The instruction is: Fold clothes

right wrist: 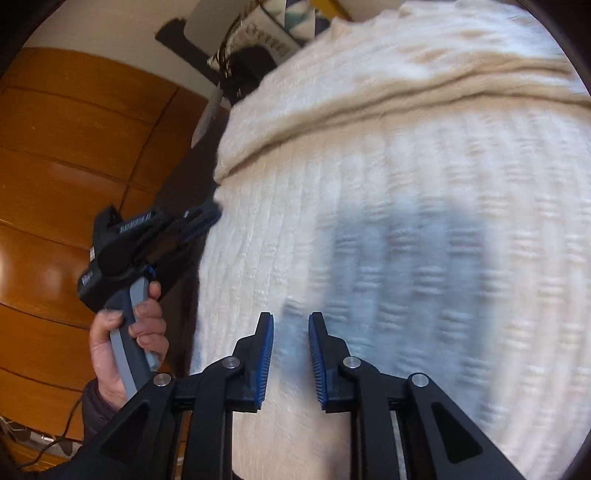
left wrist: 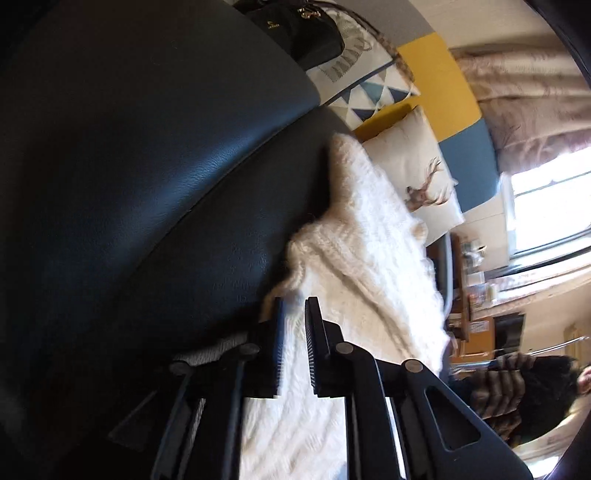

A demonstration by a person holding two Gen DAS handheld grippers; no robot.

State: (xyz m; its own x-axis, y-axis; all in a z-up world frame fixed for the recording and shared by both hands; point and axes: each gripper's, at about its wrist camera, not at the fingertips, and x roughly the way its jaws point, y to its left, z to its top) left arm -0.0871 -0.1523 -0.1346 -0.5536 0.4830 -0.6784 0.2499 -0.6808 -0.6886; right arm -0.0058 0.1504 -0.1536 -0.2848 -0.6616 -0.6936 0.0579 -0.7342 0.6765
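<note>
A white knitted sweater (left wrist: pixel 362 258) lies on a dark leather sofa (left wrist: pixel 147 184); in the right wrist view the sweater (right wrist: pixel 406 221) fills most of the frame, with a folded band across its top. My left gripper (left wrist: pixel 297 325) has a narrow gap, with the sweater's edge between its fingers. From the right wrist view, the left gripper (right wrist: pixel 208 218) meets the sweater's left edge, held by a hand (right wrist: pixel 122 332). My right gripper (right wrist: pixel 291 332) hovers open just over the sweater's ribbed middle, casting a shadow on it.
A deer-print cushion (left wrist: pixel 417 177) and a triangle-patterned cushion (left wrist: pixel 373 88) lean at the sofa's far end, with a black bag (left wrist: pixel 295 29) on the backrest. A person (left wrist: pixel 517 387) is at the right. Wooden floor (right wrist: pixel 74 184) lies to the left of the sofa.
</note>
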